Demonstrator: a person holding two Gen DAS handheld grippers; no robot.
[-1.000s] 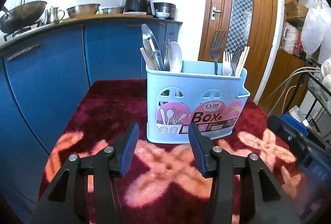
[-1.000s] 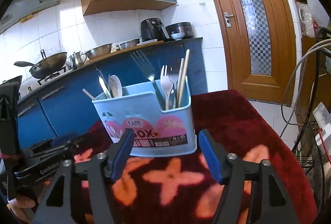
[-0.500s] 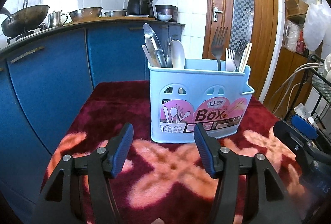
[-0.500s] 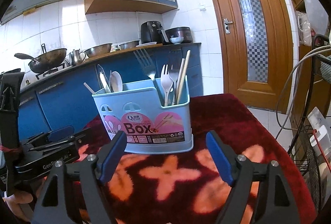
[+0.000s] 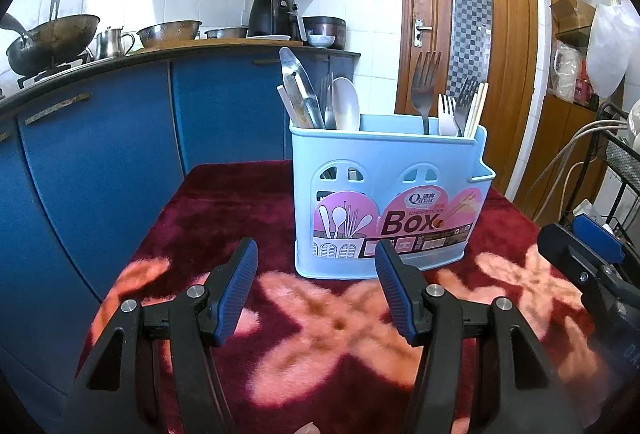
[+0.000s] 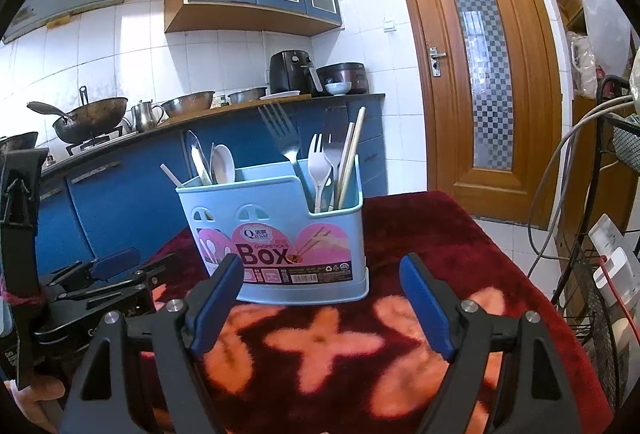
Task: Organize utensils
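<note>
A kitchen with blue cabinets, white tiles and a wooden door; in front, a table [image 5: 224, 193] under a dark red cloth with pink flower shapes. The landmark is the light blue utensil box [image 5: 390, 201], upright on the cloth. In its left compartment stand spoons [image 5: 346, 109] and a flat metal blade; in its right compartment, forks [image 5: 426, 89] and chopsticks [image 5: 478, 109]. No utensil lies loose on the cloth in either view.

The left hand-held gripper [image 5: 316, 294] sits in front of the box, jaws spread, holding nothing. The right hand-held gripper [image 6: 322, 304] sits in front of the box toward its right end, jaws likewise spread and empty.

Compared with a second ago, both hand-held grippers have drawn back slightly and tilted up: the box sits a little farther off and more wall shows above it. The box contents are unchanged. Judged from this, the sorting appears finished and both tools are withdrawing.
</note>
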